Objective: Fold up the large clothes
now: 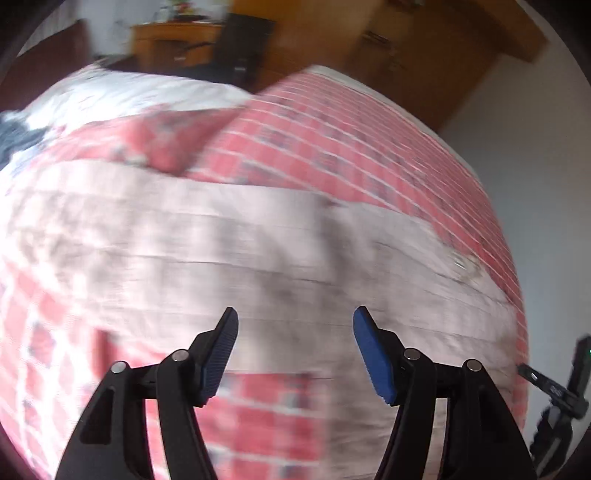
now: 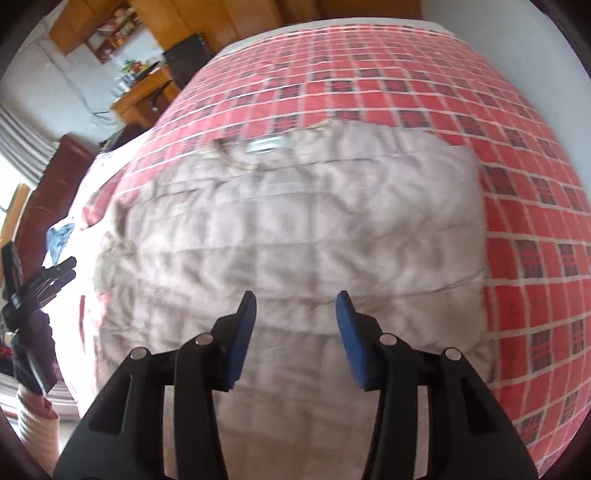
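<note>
A beige quilted jacket (image 2: 288,236) lies spread flat on the red plaid bedspread (image 2: 517,184), its collar toward 12 o'clock. The right gripper (image 2: 295,314) and left gripper (image 1: 293,332) hover above it, jaws spread, pinching nothing.

Place: home bedroom, lived-in.
Bed (image 2: 517,184): fills both views, spread with a red checked cover, white grid lines, dark plaid squares.
Pillow (image 1: 147,140): same red check, lying at the far end in the left wrist view.
Bedding (image 1: 122,92): white, rumpled, just beyond the pillow.
Desk (image 2: 144,96): orange-brown wood, beside the bed, small items on top too blurred to name.
Wall shelves (image 2: 107,33): wooden, cluttered, above the desk.
Wardrobe (image 1: 424,48): same wood, standing behind the bed.
Curtain (image 2: 22,147): striped, with daylight at the left edge.
Walls (image 1: 517,147): plain white.
</note>
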